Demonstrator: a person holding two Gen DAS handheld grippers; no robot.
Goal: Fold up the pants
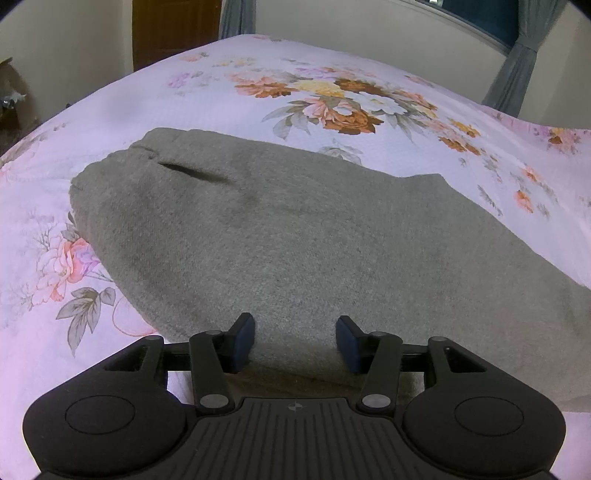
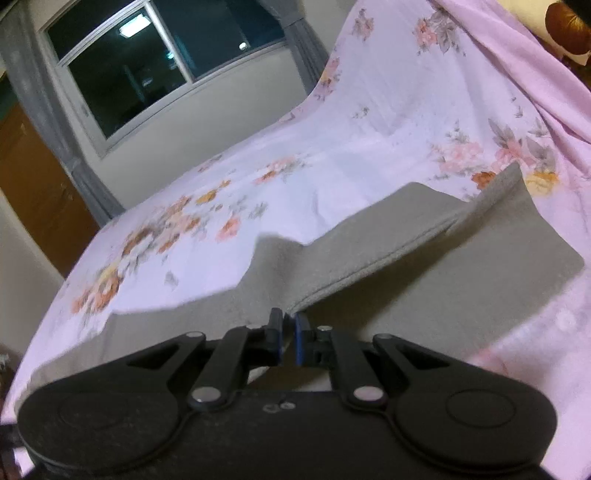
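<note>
Grey pants lie spread on a floral bedsheet, with the waistband and a pocket slit at the far left. My left gripper hovers over their near edge, its blue pads standing apart. Grey cloth fills the gap between them, and I see no pinch in it. In the right wrist view, my right gripper is shut on an edge of the pants. That edge is lifted, so a flap of the upper layer rises off the lower layer toward the far right.
The pink bedsheet is bunched into a raised hump at the far right. Behind the bed are a dark window, grey curtains and a brown door.
</note>
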